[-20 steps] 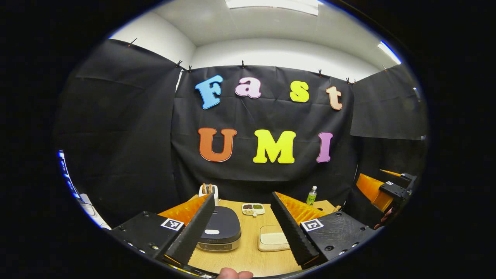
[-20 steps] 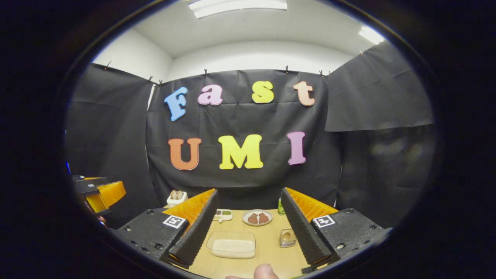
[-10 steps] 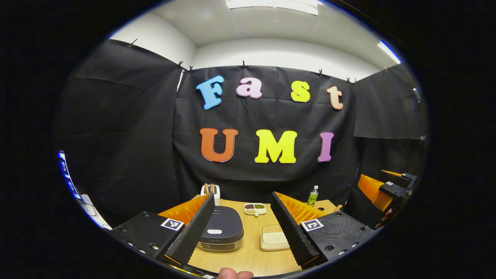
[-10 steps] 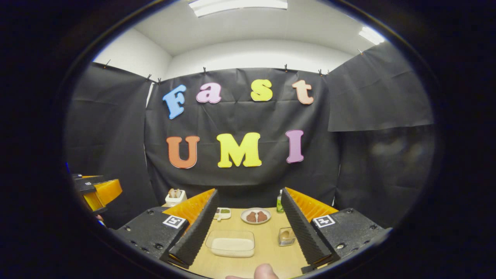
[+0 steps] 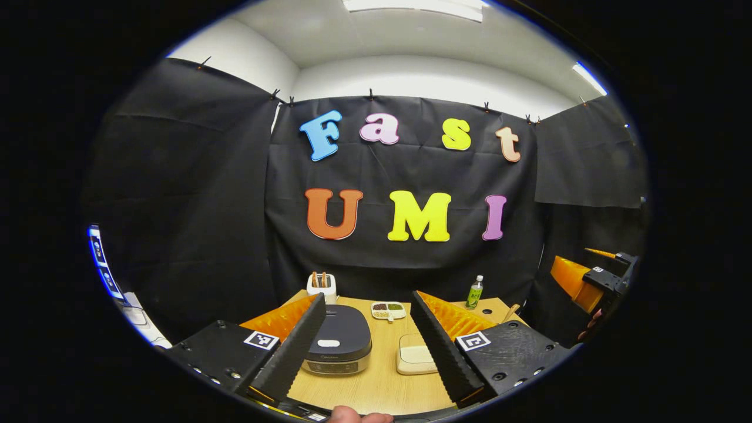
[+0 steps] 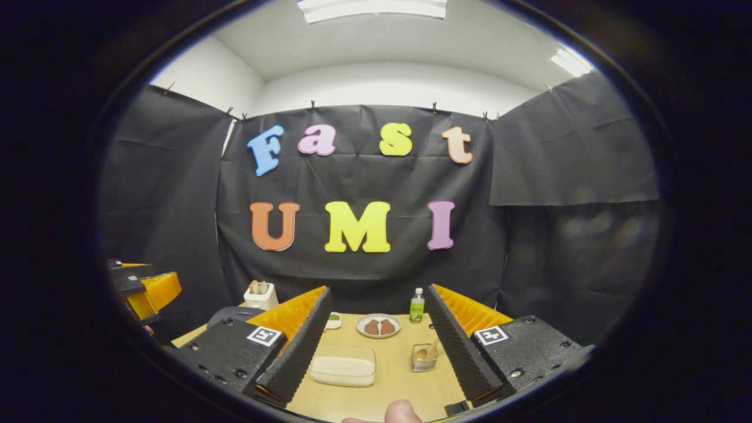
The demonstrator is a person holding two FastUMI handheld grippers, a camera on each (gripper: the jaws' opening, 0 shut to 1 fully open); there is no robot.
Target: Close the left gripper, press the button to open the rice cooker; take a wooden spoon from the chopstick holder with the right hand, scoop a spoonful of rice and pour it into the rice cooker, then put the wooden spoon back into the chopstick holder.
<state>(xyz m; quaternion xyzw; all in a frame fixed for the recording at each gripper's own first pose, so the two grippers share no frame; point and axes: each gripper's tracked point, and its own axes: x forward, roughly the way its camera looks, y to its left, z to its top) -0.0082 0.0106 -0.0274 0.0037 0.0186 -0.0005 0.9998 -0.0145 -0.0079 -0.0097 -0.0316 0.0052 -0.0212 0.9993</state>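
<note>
So we are at the very start: the left gripper (image 5: 367, 338) stands wide open with nothing between its fingers, and the rice cooker (image 5: 339, 343) sits low and left of centre in the left gripper view, lid down, its pale button (image 5: 328, 343) on top. To do this step well, we judge we should first bring the fingers fully together, then come down with the closed tips square on that button, pressing straight so the cooker does not slide on the table (image 5: 376, 385).

The right gripper (image 6: 376, 341) is likewise spread wide and empty, low in the right gripper view, with the clear tray of rice (image 6: 342, 367) between its fingers and a small clear cup (image 6: 424, 356) to the right of it. The chopstick holder (image 5: 321, 285) stands at the back of the table behind the cooker, wooden handles poking up.

We cannot tell which handle belongs to the wooden spoon; they are too small. The cooker's left edge is hidden behind a finger, and its front panel is unreadable.
</note>
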